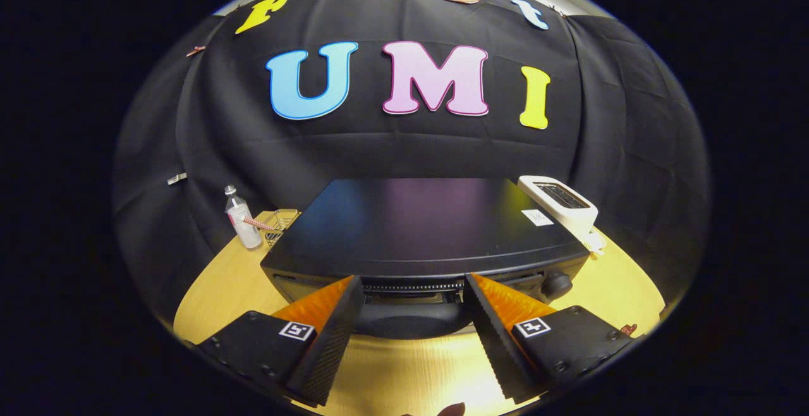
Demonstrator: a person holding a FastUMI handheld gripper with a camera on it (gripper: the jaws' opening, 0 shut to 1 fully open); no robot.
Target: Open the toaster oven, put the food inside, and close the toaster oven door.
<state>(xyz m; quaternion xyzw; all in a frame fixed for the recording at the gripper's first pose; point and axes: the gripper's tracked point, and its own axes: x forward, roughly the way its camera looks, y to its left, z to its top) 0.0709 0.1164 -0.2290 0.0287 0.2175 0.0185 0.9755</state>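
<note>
clear bottle point(242, 218), white toaster point(560, 202), wooden table point(622, 289)

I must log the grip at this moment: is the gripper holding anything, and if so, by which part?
Nothing is held. The gripper is open, its fingers on either side of the toaster oven door handle, not pressing on it.

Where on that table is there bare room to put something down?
Bare wood lies in front of the toaster oven, under the open hand-held gripper whose fingers flank the door handle. Another patch borders the oven's right side, below the white toaster. The back-left corner is crowded: a bottle and glass.
</note>
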